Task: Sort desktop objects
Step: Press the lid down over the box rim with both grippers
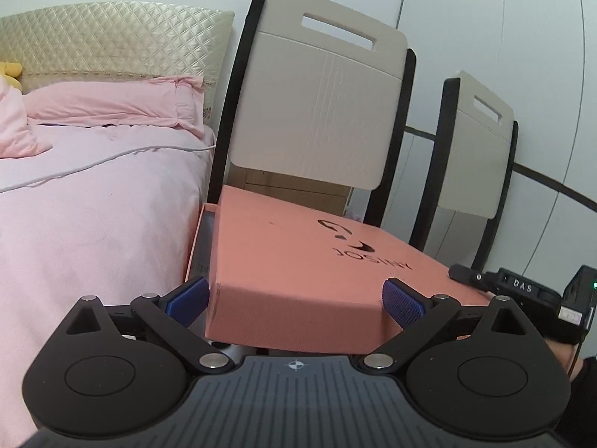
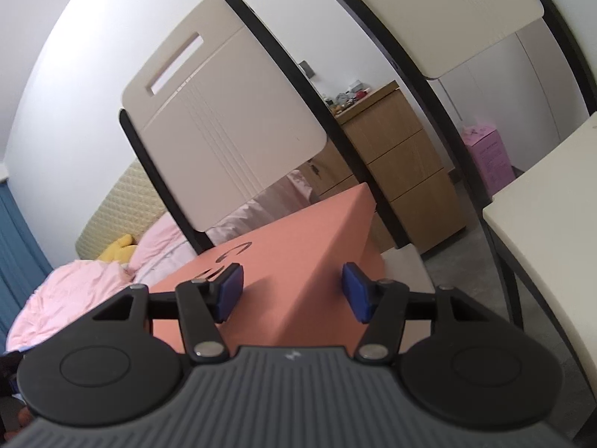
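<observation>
one orange box lid point(image 1: 298, 261), two chairs point(image 1: 317, 104); left gripper point(image 1: 296, 298), right gripper point(image 2: 293, 291) — jaws apart

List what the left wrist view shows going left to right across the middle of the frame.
Pink bed → salmon box with the near chair's backrest above it → second chair's backrest → right gripper, its body at the frame's right edge.

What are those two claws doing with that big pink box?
A person is working a claw in each hand around the salmon-pink box, which sits on a chair beside the bed. The left claw is open, straddling one end of the box. The right claw is open too, astride a box corner. Neither is squeezing it yet.
</observation>
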The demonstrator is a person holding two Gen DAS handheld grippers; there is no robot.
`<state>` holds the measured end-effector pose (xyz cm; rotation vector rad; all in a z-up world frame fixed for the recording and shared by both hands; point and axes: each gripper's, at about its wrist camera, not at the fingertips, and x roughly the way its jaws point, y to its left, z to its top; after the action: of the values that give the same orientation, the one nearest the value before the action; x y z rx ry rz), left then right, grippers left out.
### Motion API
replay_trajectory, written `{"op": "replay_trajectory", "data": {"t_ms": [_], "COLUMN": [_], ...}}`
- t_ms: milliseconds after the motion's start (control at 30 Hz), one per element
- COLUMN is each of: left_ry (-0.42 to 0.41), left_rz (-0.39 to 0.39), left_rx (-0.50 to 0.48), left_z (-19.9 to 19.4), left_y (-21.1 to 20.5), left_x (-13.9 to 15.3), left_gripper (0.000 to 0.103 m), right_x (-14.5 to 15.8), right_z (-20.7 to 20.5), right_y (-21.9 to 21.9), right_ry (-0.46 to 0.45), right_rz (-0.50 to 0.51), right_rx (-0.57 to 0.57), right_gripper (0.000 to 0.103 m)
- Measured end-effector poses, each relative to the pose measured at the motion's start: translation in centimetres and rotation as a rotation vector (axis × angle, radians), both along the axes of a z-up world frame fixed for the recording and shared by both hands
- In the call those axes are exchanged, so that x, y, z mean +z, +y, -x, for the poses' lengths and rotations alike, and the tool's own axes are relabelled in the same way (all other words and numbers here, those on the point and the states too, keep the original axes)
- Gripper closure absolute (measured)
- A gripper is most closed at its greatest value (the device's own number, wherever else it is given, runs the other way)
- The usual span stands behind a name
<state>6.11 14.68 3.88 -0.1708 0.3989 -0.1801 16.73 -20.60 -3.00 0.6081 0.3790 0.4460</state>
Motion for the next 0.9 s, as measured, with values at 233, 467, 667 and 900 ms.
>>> {"op": "replay_trajectory", "data": {"t_ms": [233,467,667,900], "left_ry": [0.094,0.172,0.199,0.202], "left_rz": [0.004,-0.058,-0.076,0.008], "left_rx": [0.101,0.088,0.051,0.01], "left_z": [-0.4,-1.9,-2.6,-3.5], "left_y": [1.0,0.7,0.2,-0.2], "left_x": [-1.1,-2.1,-2.5,-2.9], "left_gripper": [0.003,0.003,0.003,0.003], "right_x": [0.7,-0.1,-0.4,-0.1], "right_z": [0.8,1.4,1.1,-0.2], "right_y": [1.0,3.2,2.8,0.5], "right_ry": [-0.045,-0.009,0.023,0.029], "right_rz": [0.078,0.156,0.169,0.105], "right_rx": [0.074,0.033,0.018,-0.046], "right_gripper": [0.044,0.042,0.042,0.042]}}
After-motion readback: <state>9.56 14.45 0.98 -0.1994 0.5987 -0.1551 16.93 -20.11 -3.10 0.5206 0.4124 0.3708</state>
